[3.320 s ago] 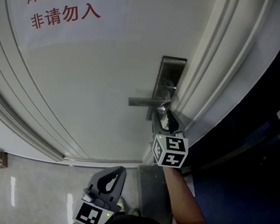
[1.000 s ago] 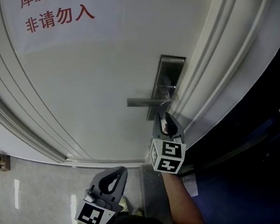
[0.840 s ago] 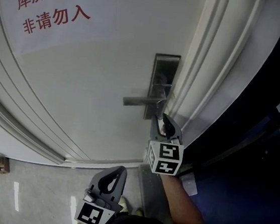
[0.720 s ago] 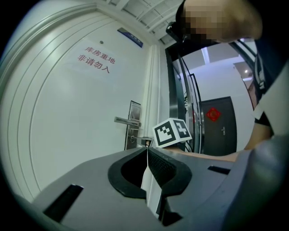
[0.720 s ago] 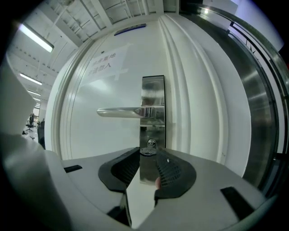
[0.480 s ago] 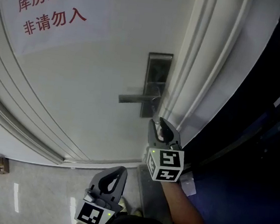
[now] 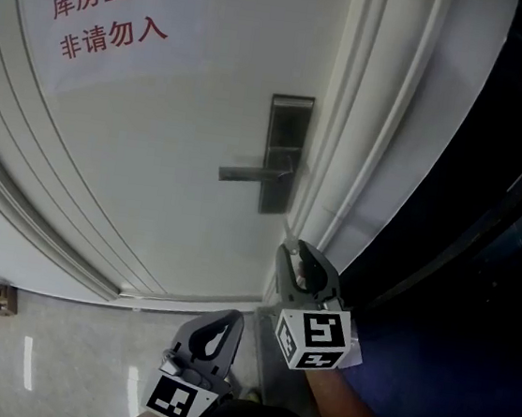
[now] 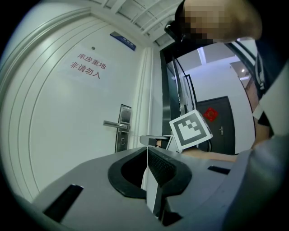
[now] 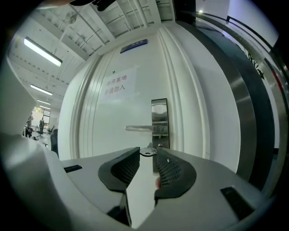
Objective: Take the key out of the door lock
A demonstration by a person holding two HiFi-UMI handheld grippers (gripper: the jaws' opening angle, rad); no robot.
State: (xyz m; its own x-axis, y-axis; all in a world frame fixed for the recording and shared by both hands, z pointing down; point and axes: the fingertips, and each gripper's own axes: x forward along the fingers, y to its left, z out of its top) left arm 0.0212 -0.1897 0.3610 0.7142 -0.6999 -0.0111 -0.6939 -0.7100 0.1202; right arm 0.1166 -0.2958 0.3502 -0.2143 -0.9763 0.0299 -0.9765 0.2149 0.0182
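A steel lock plate (image 7: pixel 285 154) with a lever handle (image 7: pixel 249 173) sits on the white door (image 7: pixel 171 173). My right gripper (image 7: pixel 305 254) hangs below and clear of the plate, near the door frame, its marker cube (image 7: pixel 313 338) facing me. In the right gripper view its jaw tips (image 9: pixel 148 154) pinch a small metal key (image 9: pixel 145 153), held in the air in front of the lock plate (image 9: pixel 159 118). My left gripper (image 7: pixel 228 319) is low at the bottom, away from the door, its jaws pressed together with nothing between them (image 8: pixel 146 149).
A paper sign with red characters (image 7: pixel 111 10) is stuck on the door's upper left. The moulded white door frame (image 7: pixel 366 159) runs along the right, with a dark opening beyond it. Pale floor tiles (image 7: pixel 35 355) lie below the door.
My right gripper has drawn back and down from the lock plate, with the key in its tips. The left gripper has stayed put.
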